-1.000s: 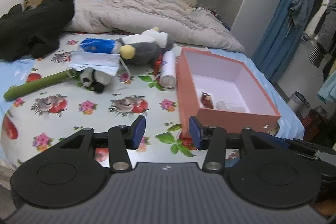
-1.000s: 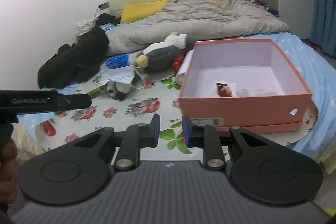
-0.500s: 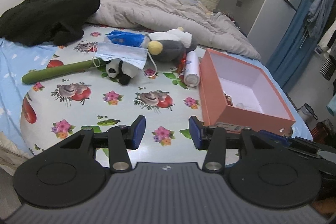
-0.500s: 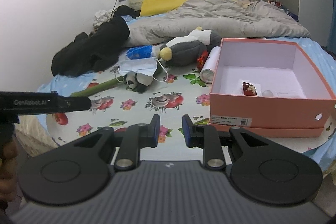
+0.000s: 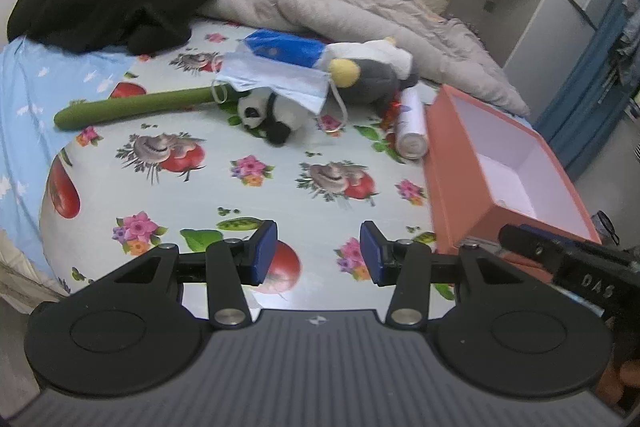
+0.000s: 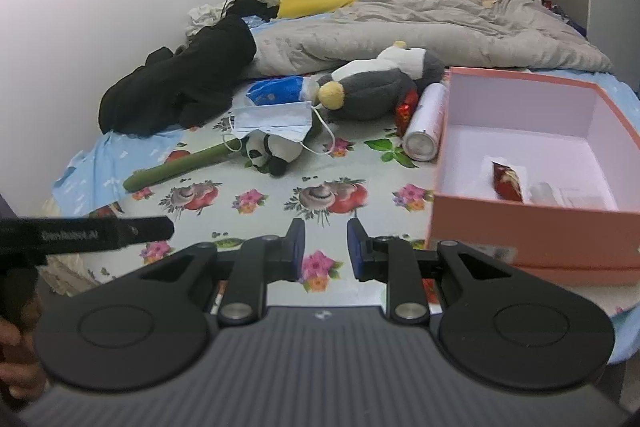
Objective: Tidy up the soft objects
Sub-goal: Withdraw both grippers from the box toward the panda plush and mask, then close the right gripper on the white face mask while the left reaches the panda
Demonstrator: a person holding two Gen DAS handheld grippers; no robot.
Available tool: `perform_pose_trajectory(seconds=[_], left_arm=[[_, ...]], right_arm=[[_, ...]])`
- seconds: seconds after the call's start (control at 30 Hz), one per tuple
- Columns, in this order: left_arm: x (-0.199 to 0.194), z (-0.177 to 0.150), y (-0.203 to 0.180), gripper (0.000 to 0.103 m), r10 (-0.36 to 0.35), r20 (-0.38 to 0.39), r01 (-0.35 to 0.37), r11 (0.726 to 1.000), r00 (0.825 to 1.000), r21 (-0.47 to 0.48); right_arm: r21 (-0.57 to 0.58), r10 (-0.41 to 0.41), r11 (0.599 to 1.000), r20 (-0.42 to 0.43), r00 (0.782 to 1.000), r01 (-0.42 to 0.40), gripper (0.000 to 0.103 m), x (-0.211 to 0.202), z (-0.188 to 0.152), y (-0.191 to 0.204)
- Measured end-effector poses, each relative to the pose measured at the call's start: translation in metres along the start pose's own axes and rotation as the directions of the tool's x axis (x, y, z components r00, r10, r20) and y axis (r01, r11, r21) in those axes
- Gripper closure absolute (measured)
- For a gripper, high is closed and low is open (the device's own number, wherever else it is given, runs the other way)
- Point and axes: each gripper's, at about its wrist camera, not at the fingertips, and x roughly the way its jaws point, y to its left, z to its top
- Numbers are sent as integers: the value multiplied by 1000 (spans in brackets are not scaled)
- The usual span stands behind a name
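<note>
Basically, we hold both grippers empty, jaws apart — left gripper [image 5: 318, 253] wider, right gripper [image 6: 322, 250] narrower; panda plush [image 5: 267, 110] lies far ahead, left of the orange box [image 5: 472, 183] — left nearer.

Two plush toys lie on the bed: one grey penguin [image 5: 370, 75] at about one o'clock of centre in the left wrist view, and one small panda [image 5: 266, 111] at twelve. One face mask [image 5: 276, 81] drapes over the panda. One green tube [image 5: 132, 105] lies at ten o'clock, one white can [image 5: 412, 127] and one pink box [image 5: 460, 163] at two o'clock. One red packet [image 6: 507, 181] sits in the box.
</note>
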Motion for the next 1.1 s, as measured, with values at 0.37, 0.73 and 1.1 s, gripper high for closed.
perform_pose_trajectory(seconds=[0.37, 0.73, 1.1], left_arm=[[69, 24, 42, 51, -2, -10, 2, 1000, 1000, -17], [139, 46, 73, 51, -63, -16, 62, 995, 998, -78], [229, 67, 66, 42, -63, -16, 62, 995, 998, -79]], right_arm=[[-35, 49, 998, -32, 998, -50, 77, 58, 34, 13], [-4, 119, 993, -58, 991, -120, 52, 134, 59, 23], [82, 190, 980, -109, 976, -181, 52, 232, 83, 4]])
